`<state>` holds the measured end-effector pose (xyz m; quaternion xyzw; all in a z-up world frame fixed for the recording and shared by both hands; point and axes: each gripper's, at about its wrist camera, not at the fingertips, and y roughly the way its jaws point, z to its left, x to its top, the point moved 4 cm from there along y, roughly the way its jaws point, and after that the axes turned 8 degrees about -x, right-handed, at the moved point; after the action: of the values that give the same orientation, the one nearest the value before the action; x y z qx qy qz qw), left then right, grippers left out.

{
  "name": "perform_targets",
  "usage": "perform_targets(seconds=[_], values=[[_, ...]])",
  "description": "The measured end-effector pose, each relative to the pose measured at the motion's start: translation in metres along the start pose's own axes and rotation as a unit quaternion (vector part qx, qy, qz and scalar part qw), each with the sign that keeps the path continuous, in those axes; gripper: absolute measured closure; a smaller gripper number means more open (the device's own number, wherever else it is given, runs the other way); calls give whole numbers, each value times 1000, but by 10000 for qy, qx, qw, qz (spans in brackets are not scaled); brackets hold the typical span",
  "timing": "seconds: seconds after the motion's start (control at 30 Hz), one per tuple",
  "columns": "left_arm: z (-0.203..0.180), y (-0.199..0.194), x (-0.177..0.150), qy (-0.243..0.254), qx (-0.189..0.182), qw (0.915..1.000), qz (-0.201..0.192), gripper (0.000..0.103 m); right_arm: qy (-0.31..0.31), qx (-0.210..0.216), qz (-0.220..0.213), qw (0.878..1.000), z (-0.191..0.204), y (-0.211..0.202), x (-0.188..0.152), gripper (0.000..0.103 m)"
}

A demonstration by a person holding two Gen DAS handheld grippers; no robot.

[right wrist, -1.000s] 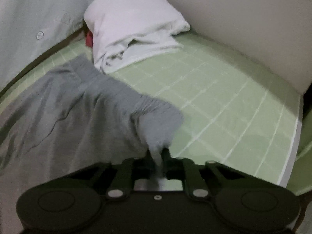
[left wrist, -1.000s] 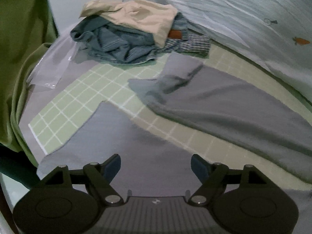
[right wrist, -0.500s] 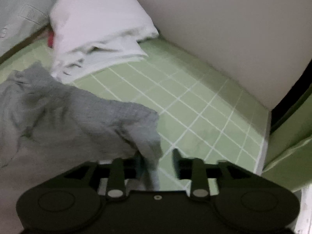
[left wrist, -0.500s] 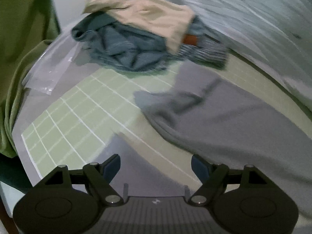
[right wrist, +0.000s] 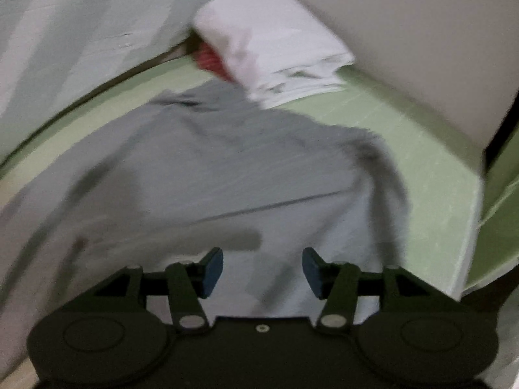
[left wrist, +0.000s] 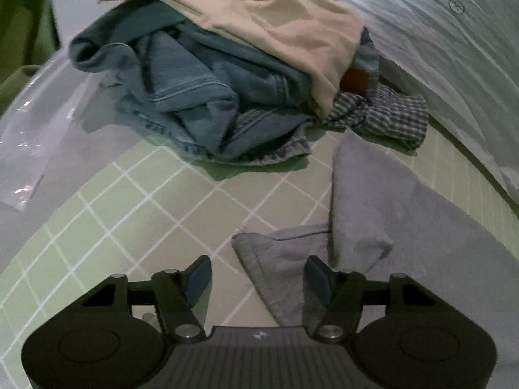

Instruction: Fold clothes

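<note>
A grey garment (left wrist: pixel 421 233) lies spread on the green grid mat (left wrist: pixel 146 210). Its folded sleeve corner (left wrist: pixel 275 269) sits between the jaws of my left gripper (left wrist: pixel 256 275). Those jaws are closing, the right pad (left wrist: pixel 316 277) at the cloth's edge and the left pad (left wrist: pixel 198 278) still apart from it. In the right wrist view, blurred by motion, my right gripper (right wrist: pixel 262 270) hangs above the grey garment (right wrist: pixel 227 168). Its jaws are opening, with nothing held between them.
A heap of blue denim (left wrist: pixel 194 97), a cream garment (left wrist: pixel 275 22) and a checked cloth (left wrist: pixel 389 113) lies at the mat's far side. A clear plastic bag (left wrist: pixel 32 136) is at the left. A folded white stack (right wrist: pixel 279 35) over something red (right wrist: pixel 209 60) sits by the wall (right wrist: pixel 405 32).
My left gripper moved over to the grey sleeve corner and its jaws narrowed around it. My right gripper let go of the grey cloth, opened and swung back over the garment.
</note>
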<state>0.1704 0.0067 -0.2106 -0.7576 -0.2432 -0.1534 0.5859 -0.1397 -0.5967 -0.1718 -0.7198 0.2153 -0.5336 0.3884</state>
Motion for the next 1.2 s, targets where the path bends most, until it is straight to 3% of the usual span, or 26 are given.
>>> perform_targets(seconds=[0.07,0.1,0.13,0.37,0.47,0.6,0.67,0.77,0.83,1.0,1.2], values=[[0,1,-2,24,-88,9999,-81,73,-125,36,-95,9999,10,-9,-2,48],[-1,2,-3,35,-152,9998,-84,94,-199,52,-176,9996,14,-14,-3,48],[1,0,-4,7,-169,9998,-134,99,-264,68,-266,9993,17,-17,-2,48],[30,-39,-16,-562,195,9952,-773,100,-383,262,-326,9984,32,-23,-3,48],[40,-49,-30,-803,293,9937,-718,100,-357,371,-209,9985,35,-18,-6,48],[47,-53,-41,-982,377,9927,-586,90,-514,533,-118,9972,46,-13,-7,48],[50,-55,-45,-1084,401,9918,-544,80,-640,625,-125,9959,53,-13,-6,48],[47,-57,-40,-955,437,9927,-585,56,-825,731,-120,9938,62,-12,-7,44],[42,-55,-35,-795,461,9938,-634,32,-914,778,-85,9927,67,-11,-9,42],[32,-43,-19,-451,433,9965,-554,29,-1105,962,-36,9892,78,-10,-11,31],[14,-24,-2,-196,385,9982,-408,29,-1379,957,-369,9851,95,-4,14,30]])
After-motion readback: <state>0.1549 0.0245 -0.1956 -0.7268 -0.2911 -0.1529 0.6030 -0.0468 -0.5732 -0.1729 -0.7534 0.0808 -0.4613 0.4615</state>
